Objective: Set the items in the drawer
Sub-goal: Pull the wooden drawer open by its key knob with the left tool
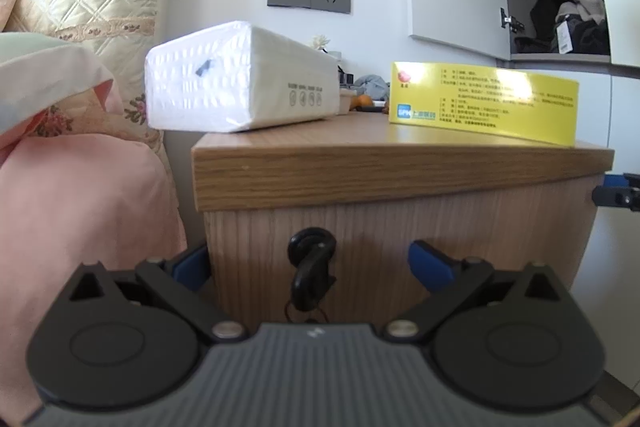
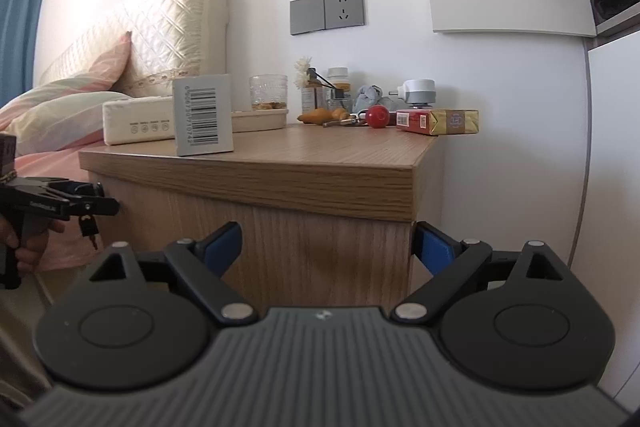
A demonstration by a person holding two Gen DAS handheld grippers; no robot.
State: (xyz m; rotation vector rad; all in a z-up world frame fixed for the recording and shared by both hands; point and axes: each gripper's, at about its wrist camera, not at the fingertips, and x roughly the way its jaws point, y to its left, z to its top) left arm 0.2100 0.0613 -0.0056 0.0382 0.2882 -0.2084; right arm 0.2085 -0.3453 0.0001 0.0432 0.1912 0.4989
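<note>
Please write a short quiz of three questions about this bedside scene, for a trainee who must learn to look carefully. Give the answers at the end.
1. True or false: the drawer of the nightstand is already pulled out.
2. What hangs on the drawer front, between the fingers of the left gripper? A) a towel B) a small black padlock C) a red ball
3. Fill in: the yellow box stands on its long ____, near the front of the nightstand top, and the white tissue pack lies at the side nearer the ____.

Key
1. False: the front looks closed.
2. B
3. edge; bed

Both the left gripper and the right gripper are open and hold nothing.
</note>
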